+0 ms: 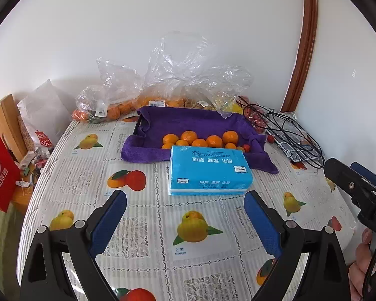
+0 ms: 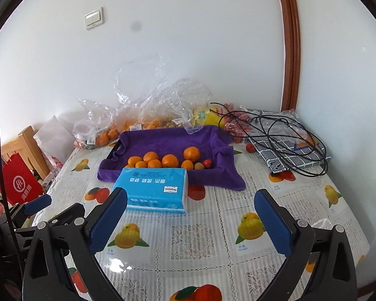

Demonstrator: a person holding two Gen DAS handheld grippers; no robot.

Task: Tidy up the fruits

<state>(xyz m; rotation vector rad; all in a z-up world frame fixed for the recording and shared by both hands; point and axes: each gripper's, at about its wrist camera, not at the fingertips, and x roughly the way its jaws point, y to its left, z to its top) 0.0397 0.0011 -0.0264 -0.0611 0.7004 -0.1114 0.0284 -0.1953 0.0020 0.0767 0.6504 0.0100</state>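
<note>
We saw bare tablecloth (image 1: 143,220) under our left gripper (image 1: 185,210), spread wide and empty, the tissue pack (image 1: 208,173) just ahead fronting the oranges (image 1: 200,139) on the purple towel (image 1: 188,123), and our right gripper (image 2: 190,213) equally wide, touching nothing.

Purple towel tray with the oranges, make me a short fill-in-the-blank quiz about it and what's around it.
1. The oranges lie on a towel coloured ____.
2. The blue tissue pack sits directly in ____ of the tray, on the camera side.
3. The fingers of the left gripper are ____, holding nothing.
4. A black cable lies on a ____ cloth.

Missing: purple; front; open; checked
</note>
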